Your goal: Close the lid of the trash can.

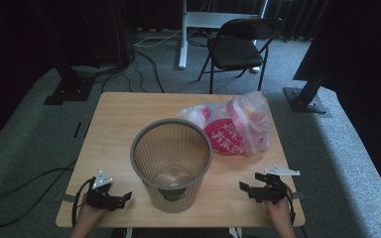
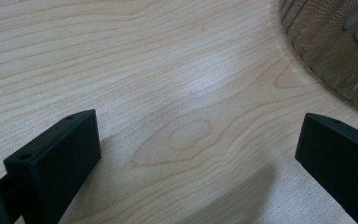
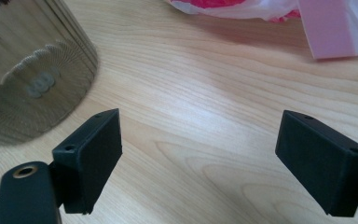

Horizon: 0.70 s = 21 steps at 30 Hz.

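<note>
A translucent ribbed waste bin (image 1: 171, 163) stands upright near the front middle of a wooden table (image 1: 116, 121). Behind it to the right lies a pink and white plastic bag (image 1: 235, 126) with stuff inside. My left gripper (image 1: 121, 199) rests at the front left, pointing toward the bin, jaws wide apart over bare wood (image 2: 191, 135). The bin's base (image 2: 335, 51) sits off its right jaw. My right gripper (image 1: 245, 188) rests at the front right, also open with nothing between its jaws; ahead of it are the bin (image 3: 28, 74) and the bag (image 3: 307, 18).
A black folding chair (image 1: 240, 47) and a white desk leg (image 1: 182, 34) stand beyond the table on grey carpet. Dark stand bases (image 1: 305, 101) flank the table. Cables (image 1: 15, 191) trail on the floor at left.
</note>
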Each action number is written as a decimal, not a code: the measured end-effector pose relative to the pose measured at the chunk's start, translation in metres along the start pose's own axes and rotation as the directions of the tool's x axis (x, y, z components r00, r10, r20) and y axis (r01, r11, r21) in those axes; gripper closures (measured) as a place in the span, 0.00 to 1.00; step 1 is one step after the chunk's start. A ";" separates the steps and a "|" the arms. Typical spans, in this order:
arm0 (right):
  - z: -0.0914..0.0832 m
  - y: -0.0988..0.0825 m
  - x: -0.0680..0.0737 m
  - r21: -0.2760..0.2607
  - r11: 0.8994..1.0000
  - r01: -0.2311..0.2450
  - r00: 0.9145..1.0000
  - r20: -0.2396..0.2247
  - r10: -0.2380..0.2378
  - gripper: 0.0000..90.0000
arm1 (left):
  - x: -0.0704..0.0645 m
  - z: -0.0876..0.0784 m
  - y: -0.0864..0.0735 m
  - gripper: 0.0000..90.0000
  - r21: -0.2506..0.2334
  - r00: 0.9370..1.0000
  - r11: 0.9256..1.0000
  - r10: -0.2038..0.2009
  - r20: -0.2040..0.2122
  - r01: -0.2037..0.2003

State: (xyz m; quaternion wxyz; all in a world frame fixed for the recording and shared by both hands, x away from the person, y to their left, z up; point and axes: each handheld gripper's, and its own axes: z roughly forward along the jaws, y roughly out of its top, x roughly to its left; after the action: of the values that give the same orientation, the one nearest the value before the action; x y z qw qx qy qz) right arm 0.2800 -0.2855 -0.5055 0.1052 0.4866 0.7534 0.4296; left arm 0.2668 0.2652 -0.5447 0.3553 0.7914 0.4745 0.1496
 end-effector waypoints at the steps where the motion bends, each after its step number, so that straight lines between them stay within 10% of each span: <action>1: -0.001 -0.003 -0.001 -0.009 1.000 0.006 1.000 -0.003 -0.006 0.15 | 0.000 0.000 0.000 0.00 0.000 1.000 1.000 -0.001 0.000 0.001; 21: -0.026 -0.047 -0.006 -0.087 0.995 -0.046 0.998 0.042 0.050 0.15 | -0.001 -0.001 -0.001 0.00 -0.003 1.000 1.000 -0.001 -0.001 0.001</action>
State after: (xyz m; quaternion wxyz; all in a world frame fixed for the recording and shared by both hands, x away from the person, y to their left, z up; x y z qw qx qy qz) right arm 0.2378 -0.3115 -0.5262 0.1324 0.5091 0.7197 0.4532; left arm 0.2654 0.2651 -0.5450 0.3562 0.7905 0.4749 0.1507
